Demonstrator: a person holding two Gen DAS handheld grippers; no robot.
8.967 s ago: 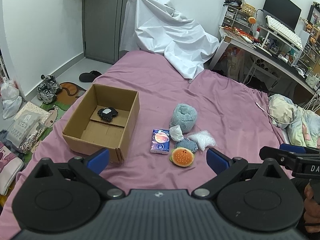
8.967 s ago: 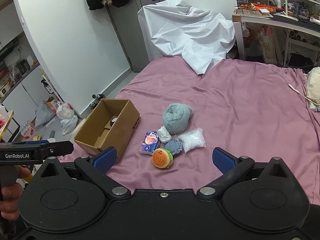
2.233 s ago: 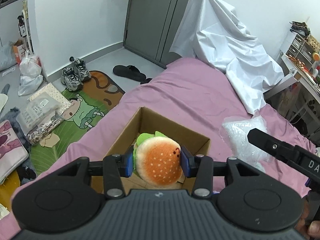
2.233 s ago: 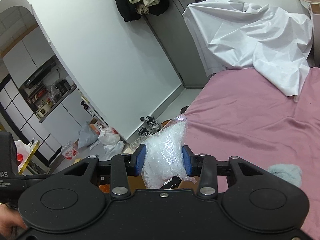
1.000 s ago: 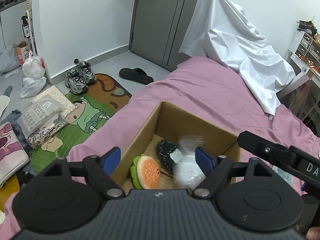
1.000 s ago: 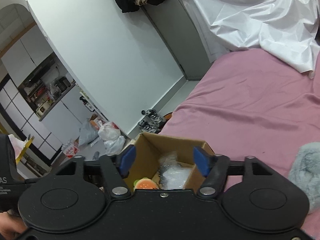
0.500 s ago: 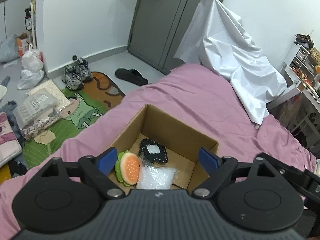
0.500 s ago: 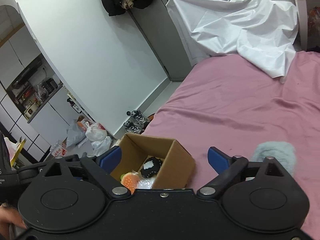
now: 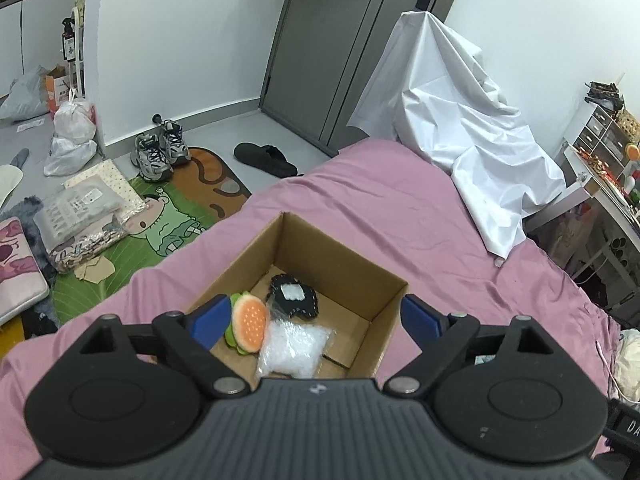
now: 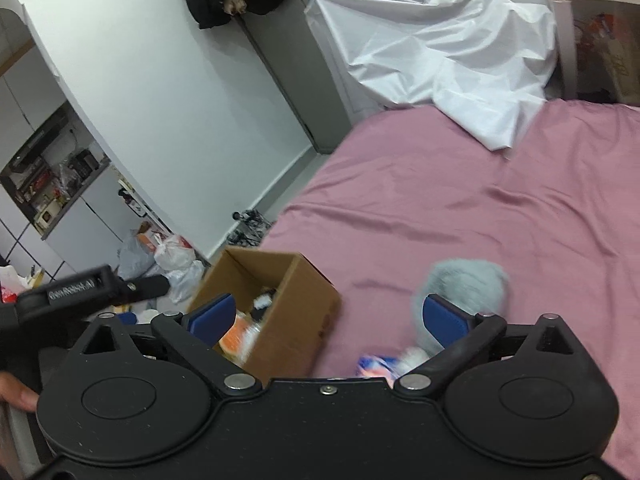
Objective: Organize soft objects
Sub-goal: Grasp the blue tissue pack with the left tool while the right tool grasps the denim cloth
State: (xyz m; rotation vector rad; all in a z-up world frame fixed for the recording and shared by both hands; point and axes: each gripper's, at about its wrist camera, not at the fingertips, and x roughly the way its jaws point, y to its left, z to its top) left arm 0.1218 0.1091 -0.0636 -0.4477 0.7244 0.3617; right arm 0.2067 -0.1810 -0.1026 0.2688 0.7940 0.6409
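An open cardboard box (image 9: 352, 268) sits on the pink bed. Inside it lie a burger plush (image 9: 249, 323), a clear bag of white filling (image 9: 296, 347) and a black pouch with a white patch (image 9: 294, 294). My left gripper (image 9: 314, 320) is open and empty just above the box's near side. My right gripper (image 10: 326, 316) is open and empty, right of the box (image 10: 288, 312). A fluffy grey-blue ball (image 10: 466, 284) lies behind its right finger, with a blue tissue pack (image 10: 374, 364) and a small white item (image 10: 414, 356) beside it.
A white sheet (image 9: 452, 120) is draped at the bed's far end. Shoes (image 9: 160, 152), bags and a green mat (image 9: 168, 232) lie on the floor left of the bed. A desk (image 9: 604, 184) stands at the right. The left gripper's handle (image 10: 80, 288) shows at the right view's left.
Both grippers have pulled back from the box, open and empty. The right gripper has swung right, bringing the grey ball and tissue pack into view.
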